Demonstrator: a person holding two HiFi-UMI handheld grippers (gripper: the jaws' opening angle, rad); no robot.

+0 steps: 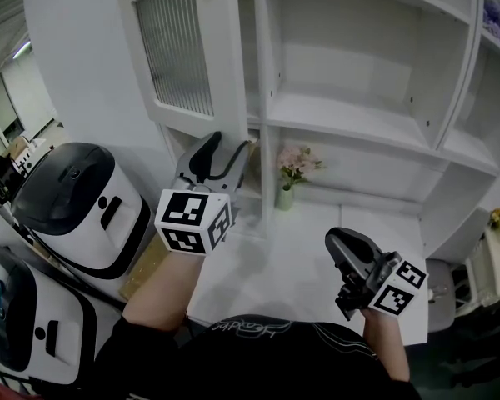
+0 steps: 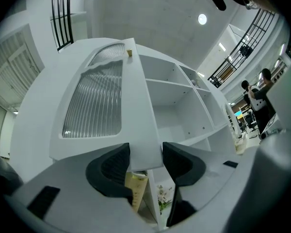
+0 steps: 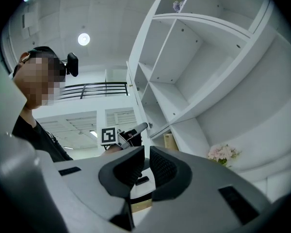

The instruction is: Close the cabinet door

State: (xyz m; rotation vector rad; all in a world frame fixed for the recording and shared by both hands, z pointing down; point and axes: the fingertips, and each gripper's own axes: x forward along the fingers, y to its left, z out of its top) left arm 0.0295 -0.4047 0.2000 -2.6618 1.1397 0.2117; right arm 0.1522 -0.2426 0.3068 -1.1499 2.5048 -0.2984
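My left gripper (image 2: 146, 161) seems clamped on the white ribbed-glass cabinet door (image 2: 102, 106); my right gripper (image 3: 146, 165) sits nearly closed, empty.

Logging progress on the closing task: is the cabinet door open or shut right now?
Open. The cabinet door stands swung out from the shelves, and the left hand-held gripper clamps its lower edge.

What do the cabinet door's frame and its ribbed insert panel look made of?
Frame of the cabinet door: probably white-painted wood or MDF; smooth, opaque, even satin surface, no grain showing. Insert panel: fluted translucent glass or acrylic; close vertical ribs, greyish. Can't tell which.
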